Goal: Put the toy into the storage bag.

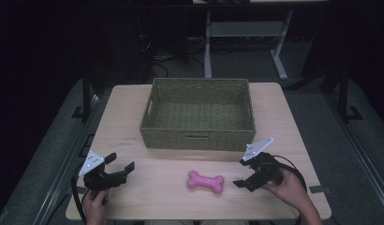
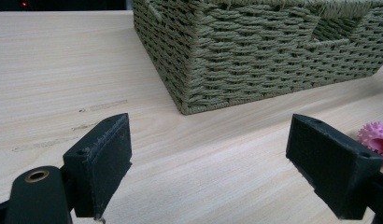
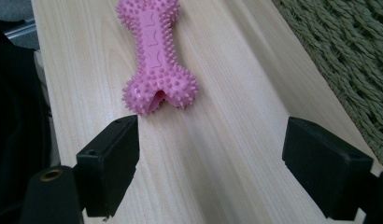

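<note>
High view: light wooden table (image 1: 134, 117) seen from above, dark floor all round. Woven green basket (image 1: 198, 114) on the far middle of the table, rectangular, handle slots in its walls, nothing visible inside. Pink spiky bone toy (image 1: 205, 181) flat on the wood in front of the basket, near the front edge, lying roughly left to right. Left gripper (image 1: 121, 163) at the front left corner, held in a hand (image 1: 93, 202), jaws spread apart with nothing between them, well apart from the toy. Right gripper (image 1: 240, 172) at the front right, held in the other hand (image 1: 289, 186), jaws likewise spread and empty, pointing toward the toy's right end and near it, not touching.

Left gripper view: both black jaws wide apart over bare wood, gripper (image 2: 209, 151) holding nothing. Corner of the basket (image 2: 255, 51) straight ahead, near. Edge of the pink toy (image 2: 376, 140) peeking in at the far right, just past the right jaw.

Right gripper view: jaws wide apart above the table, gripper (image 3: 210, 154) empty. Toy (image 3: 154, 51) lengthwise ahead, its near knobbed end just beyond the left jaw, whether touching it cannot be told. Basket wall (image 3: 348, 60) along the right side.
</note>
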